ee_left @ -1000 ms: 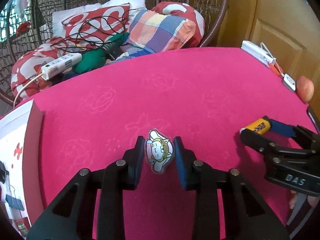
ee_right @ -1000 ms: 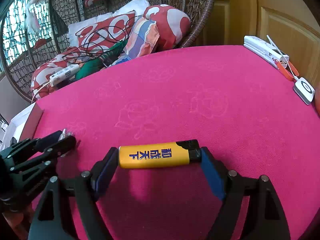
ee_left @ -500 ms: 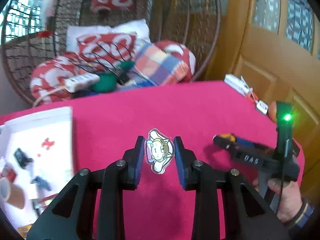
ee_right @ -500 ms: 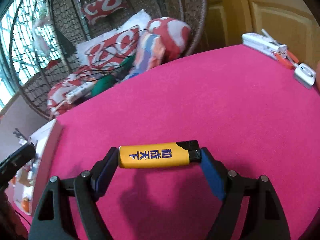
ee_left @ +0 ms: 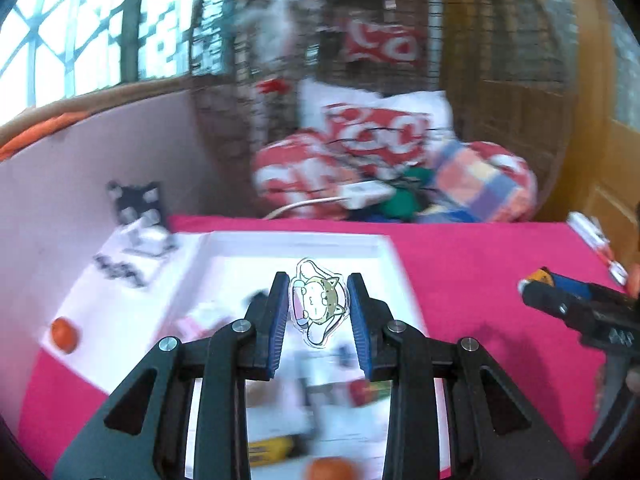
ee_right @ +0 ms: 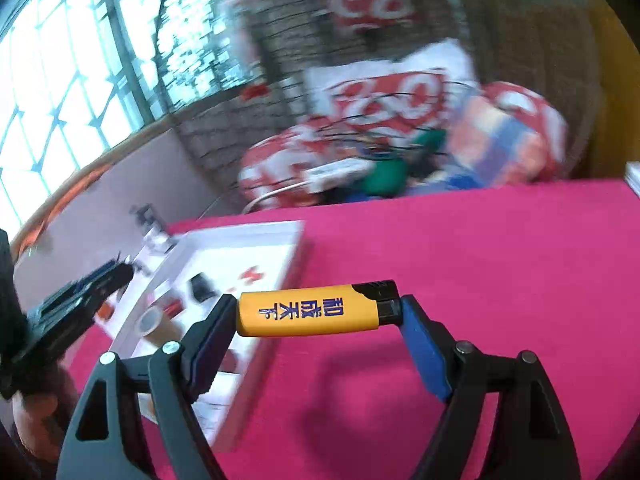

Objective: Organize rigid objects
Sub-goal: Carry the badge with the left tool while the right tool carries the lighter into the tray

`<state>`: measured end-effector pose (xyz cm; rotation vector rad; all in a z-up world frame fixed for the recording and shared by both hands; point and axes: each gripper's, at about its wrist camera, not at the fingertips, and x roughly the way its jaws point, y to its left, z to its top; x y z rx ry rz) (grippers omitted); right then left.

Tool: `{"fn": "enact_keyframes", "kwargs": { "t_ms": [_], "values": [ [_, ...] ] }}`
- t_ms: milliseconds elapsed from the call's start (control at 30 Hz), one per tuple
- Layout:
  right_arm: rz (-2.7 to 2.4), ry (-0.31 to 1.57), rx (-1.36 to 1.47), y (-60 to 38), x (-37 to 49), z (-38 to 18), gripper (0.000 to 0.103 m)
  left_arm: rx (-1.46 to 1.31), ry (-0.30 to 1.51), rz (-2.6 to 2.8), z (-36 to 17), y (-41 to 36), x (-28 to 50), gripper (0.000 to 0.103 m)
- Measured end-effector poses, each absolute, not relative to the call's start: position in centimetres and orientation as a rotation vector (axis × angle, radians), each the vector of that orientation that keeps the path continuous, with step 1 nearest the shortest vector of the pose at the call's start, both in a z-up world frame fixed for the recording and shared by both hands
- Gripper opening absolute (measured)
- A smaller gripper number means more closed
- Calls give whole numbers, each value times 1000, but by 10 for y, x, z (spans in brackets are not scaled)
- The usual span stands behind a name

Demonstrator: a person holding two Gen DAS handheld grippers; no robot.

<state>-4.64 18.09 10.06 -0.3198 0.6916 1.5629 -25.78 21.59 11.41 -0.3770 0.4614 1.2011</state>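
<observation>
Where the left wrist view is considered, the left gripper is seen clenched on a flat cartoon charm, which is held upright between the two blue pads. The charm is carried above a white tray that lies on the pink tablecloth. The tray's contents are blurred; a yellow item is made out at 6 o'clock and a small orange ball is seen on the white surface at 9 o'clock. At 3 o'clock the right gripper is seen from the side, with the end of a yellow lighter showing at its tip. At 12 o'clock a wicker chair piled with red-and-white cushions is shown beyond the table's far edge.

Where the right wrist view is considered, the right gripper is shown grasping the yellow lighter lengthwise, the base being pressed by the left pad and the black cap by the right pad. The lighter is held level above the tablecloth, just right of the tray's near corner. The white tray is seen at 9 to 10 o'clock, with a brown tape roll and small dark items inside. The left gripper is seen at 9 o'clock over the tray's left side; its jaw state cannot be told from this view. The cushions are shown at 12 o'clock.
</observation>
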Motion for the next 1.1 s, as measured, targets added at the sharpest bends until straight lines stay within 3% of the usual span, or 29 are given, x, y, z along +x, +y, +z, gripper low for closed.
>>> {"fn": "enact_keyframes", "kwargs": {
  "t_ms": [400, 667, 700, 733, 767, 800, 933, 1100],
  "values": [
    [1590, 740, -461, 261, -119, 61, 81, -505, 489, 1262, 86, 254, -305, 29],
    [1593, 604, -535, 260, -142, 51, 82, -502, 507, 1231, 82, 273, -294, 30],
    [1592, 576, -538, 258, -144, 53, 83, -502, 503, 1228, 83, 274, -293, 34],
    [1596, 545, -537, 255, -146, 54, 90, -504, 502, 1231, 84, 275, -293, 37],
    [1599, 520, -533, 251, -148, 56, 100, -507, 497, 1237, 85, 275, -293, 48],
    [1598, 482, -529, 245, -149, 59, 103, -506, 491, 1243, 86, 275, -293, 62],
    [1582, 399, -525, 229, -154, 65, 103, -481, 479, 1283, 90, 270, -293, 100],
    [1568, 361, -485, 210, -152, 73, 103, -480, 472, 1297, 91, 264, -296, 103]
  ]
}}
